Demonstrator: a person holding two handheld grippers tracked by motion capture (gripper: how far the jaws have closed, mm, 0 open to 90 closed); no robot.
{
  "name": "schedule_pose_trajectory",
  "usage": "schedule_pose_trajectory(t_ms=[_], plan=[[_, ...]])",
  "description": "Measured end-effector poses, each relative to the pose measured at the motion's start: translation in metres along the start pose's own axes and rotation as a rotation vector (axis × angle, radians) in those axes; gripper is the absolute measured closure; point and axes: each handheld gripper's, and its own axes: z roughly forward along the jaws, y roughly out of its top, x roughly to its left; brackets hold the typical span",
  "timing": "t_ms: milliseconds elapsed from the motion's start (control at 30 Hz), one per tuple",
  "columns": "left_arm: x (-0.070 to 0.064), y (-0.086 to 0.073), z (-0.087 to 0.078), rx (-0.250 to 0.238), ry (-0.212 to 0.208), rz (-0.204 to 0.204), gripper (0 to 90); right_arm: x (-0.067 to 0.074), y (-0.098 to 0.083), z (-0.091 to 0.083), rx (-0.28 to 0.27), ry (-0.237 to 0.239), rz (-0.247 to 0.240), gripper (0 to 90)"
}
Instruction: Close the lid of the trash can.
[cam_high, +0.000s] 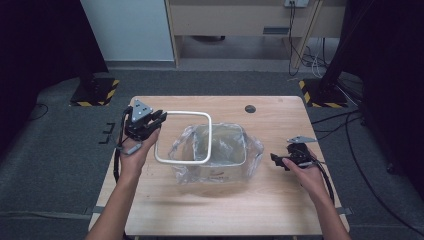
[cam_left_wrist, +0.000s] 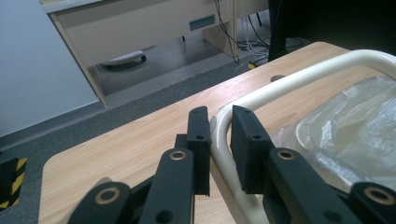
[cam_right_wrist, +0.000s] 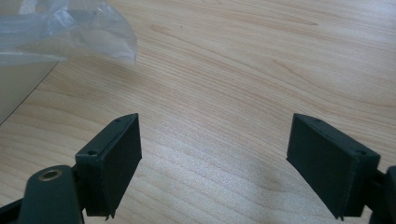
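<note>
Cream-coloured tubing sits clamped between the two black pads of my left gripper (cam_left_wrist: 219, 144): the jaws stand narrowly apart and press on either side of the frame (cam_left_wrist: 299, 81) at one of its rounded corners, as the left gripper view shows. In the high view my left gripper (cam_high: 159, 119) holds that corner at the left side of the desk (cam_high: 200, 210), and the frame (cam_high: 184, 137) runs from it as a rounded rectangle of white tube, tilted, with its far side raised and its right side reaching over the open top of the bin (cam_high: 212, 155). That bin is a clear, box-shaped container lined with a crinkled transparent plastic bag (cam_high: 252, 155), standing near the middle of the desk; the bag's edges spill over the rim on the right. In the left gripper view the bag (cam_left_wrist: 355, 135) lies just beside the tube, to the right of the jaws. My right gripper (cam_high: 276, 159) rests well apart from the bin, near the right edge of the desk, and grips nothing. The right gripper view shows its jaws wide apart over bare wood, my right gripper (cam_right_wrist: 215, 163) pointing down at the desk (cam_right_wrist: 233, 70), with a fold of the bag (cam_right_wrist: 88, 32) at the upper left.
</note>
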Motion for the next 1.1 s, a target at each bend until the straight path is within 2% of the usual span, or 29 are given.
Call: schedule_pose_trajectory(t_ms=[333, 767, 1100], plan=[[-0.01, 0.003, 0.01, 0.005, -0.014, -0.004, 77.5, 0.002, 0.0, 0.001, 0.002, 0.006, -0.001, 17.7], [-0.023, 0.002, 0.031, 0.027, -0.024, -0.032, 77.5, 0.001, -0.002, 0.002, 0.005, 0.006, -0.001, 17.7], [-0.031, 0.002, 0.041, 0.042, -0.03, -0.031, 77.6, -0.001, -0.005, 0.003, 0.005, 0.01, -0.001, 17.7]])
